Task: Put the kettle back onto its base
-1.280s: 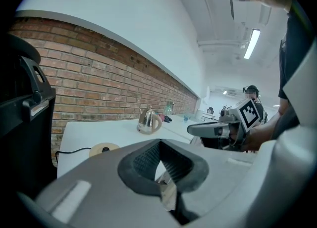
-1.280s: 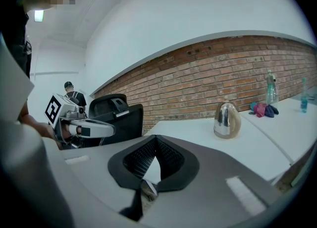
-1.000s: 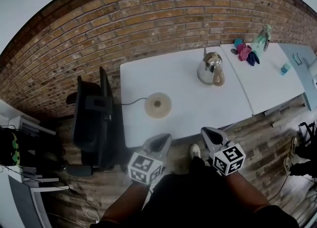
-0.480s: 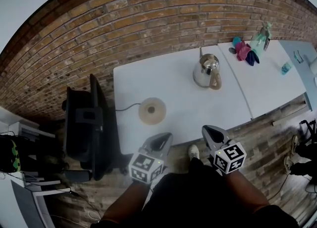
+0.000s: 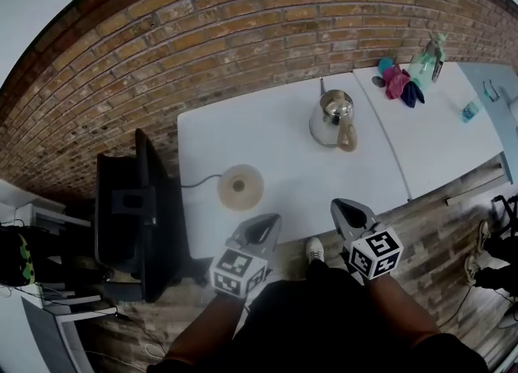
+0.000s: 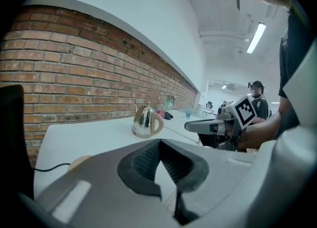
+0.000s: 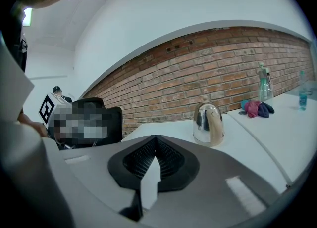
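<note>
Right claw (image 5: 341,206) nearer table (image 5: 279,133), kettle (image 5: 330,118) well beyond

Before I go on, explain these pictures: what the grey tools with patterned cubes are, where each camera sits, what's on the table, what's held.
No robot here: a person holds two hand tools, the left gripper and right gripper; the patterned cubes are part of them. One picture looks down from the person's head; the other two look along each gripper's jaws. Both grippers are shut and empty. On the white table the steel kettle stands apart from its round base.
</note>
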`<action>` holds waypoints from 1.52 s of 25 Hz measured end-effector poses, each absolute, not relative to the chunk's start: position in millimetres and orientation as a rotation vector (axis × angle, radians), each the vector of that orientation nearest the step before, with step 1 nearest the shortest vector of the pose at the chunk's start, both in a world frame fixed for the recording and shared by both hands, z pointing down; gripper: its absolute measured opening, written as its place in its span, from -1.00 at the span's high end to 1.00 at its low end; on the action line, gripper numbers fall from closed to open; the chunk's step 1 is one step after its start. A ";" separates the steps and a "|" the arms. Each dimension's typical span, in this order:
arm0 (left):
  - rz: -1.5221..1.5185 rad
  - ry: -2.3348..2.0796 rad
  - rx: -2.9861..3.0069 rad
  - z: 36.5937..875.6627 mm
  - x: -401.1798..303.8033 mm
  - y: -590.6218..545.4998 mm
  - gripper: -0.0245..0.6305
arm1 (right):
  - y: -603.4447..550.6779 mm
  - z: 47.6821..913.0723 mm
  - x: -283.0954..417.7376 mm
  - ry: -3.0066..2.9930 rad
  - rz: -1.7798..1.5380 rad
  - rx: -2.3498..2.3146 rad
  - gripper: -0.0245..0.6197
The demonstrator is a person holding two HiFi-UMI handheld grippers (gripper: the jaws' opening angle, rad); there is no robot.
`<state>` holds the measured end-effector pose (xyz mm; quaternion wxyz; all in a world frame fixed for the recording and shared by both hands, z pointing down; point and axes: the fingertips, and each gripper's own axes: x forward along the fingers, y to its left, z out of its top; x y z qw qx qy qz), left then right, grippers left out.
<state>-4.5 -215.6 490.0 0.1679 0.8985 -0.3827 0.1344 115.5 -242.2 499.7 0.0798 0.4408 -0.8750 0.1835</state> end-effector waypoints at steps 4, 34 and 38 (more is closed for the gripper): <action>0.394 -1.094 2.550 495.0 6.9 -226.6 0.92 | -256.8 506.1 131.7 -2.597 0.561 1.325 0.84; 0.452 -1.136 2.487 518.9 52.8 -295.6 0.92 | -404.5 554.1 206.9 -2.366 0.446 1.436 0.26; 0.478 -1.122 2.457 527.5 53.6 -303.1 0.92 | -423.1 560.8 208.2 -2.352 0.465 1.438 0.21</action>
